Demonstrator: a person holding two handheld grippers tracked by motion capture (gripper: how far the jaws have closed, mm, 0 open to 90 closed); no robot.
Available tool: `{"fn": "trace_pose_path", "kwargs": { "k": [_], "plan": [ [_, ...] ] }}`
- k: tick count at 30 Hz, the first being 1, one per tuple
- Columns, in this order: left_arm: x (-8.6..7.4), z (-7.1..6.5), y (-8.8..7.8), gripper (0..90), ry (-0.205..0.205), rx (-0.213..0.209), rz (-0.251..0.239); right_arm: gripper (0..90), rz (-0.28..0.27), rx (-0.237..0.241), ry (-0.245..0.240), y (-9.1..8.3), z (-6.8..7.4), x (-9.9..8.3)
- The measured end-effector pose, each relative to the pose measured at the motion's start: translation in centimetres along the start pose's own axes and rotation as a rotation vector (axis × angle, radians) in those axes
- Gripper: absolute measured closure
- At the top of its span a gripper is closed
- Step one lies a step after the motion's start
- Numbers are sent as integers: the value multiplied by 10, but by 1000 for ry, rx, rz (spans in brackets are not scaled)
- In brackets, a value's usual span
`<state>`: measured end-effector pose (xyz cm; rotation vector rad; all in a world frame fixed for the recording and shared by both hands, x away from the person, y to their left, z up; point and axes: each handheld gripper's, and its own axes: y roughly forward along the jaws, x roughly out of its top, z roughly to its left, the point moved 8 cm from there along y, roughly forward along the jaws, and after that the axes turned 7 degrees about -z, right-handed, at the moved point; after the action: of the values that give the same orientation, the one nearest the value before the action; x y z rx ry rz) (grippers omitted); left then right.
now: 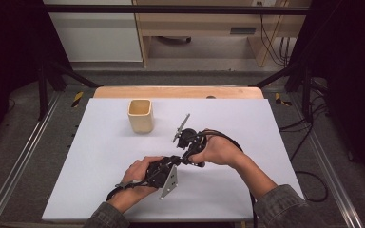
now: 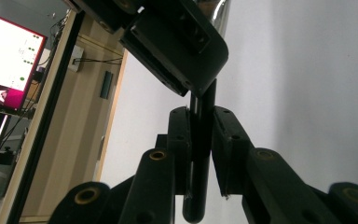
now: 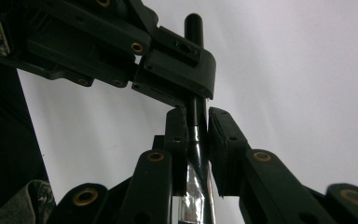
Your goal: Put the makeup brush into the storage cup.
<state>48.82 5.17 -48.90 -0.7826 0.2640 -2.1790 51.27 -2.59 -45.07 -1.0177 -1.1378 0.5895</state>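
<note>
A thin black rod [image 2: 196,186] with a shiny silver stretch [image 3: 193,186] is held by both grippers at once, low over the white sheet [image 1: 100,161]. In the left gripper view my left gripper [image 2: 200,121] is shut on the rod, and the right gripper [image 2: 182,46] clamps the same rod just beyond. In the right gripper view my right gripper [image 3: 196,122] is shut on the rod, whose black end [image 3: 193,28] sticks out past the left gripper [image 3: 177,65]. In the high view the left gripper [image 1: 177,161] and right gripper [image 1: 190,156] meet tip to tip near the sheet's middle.
A beige square cup [image 1: 139,115] stands upright on the far left part of the sheet, apart from both hands. The wooden table edge [image 1: 171,91] runs behind it. Black frame bars [image 1: 43,85] flank the table and cables [image 1: 309,185] lie at the right.
</note>
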Motion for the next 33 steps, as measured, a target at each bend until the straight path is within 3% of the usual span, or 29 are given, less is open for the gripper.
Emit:
{"fn": "trace_pose_path", "kwargs": {
  "k": [6, 21, 24, 26, 27, 28, 31, 33],
  "plan": [
    [-2, -3, 0, 791, 6, -12, 7, 701, -33, -15, -7, -1, -3, 2],
    [-4, -3, 1, 791, 21, -11, 21, 674, -32, -21, -14, -4, -2, -1],
    [-5, -3, 2, 791, -3, -2, 12, 606, -50, -33, -15, -6, -2, -2],
    [-3, -7, 5, 791, -61, 12, -36, 561, -62, -46, -23, -9, -2, -4],
    [-7, -3, 1, 791, -7, 1, 15, 534, -71, -64, -31, -11, -3, -5],
    [-8, -2, 0, 791, 9, 0, 31, 516, -89, -82, -32, -14, -4, -6],
    [-9, -2, 0, 791, -8, 5, 27, 455, -121, -93, -32, -19, -3, -7],
    [-11, -1, 0, 791, -8, 6, 32, 360, -172, -115, -30, -27, -2, -9]
  ]
}}
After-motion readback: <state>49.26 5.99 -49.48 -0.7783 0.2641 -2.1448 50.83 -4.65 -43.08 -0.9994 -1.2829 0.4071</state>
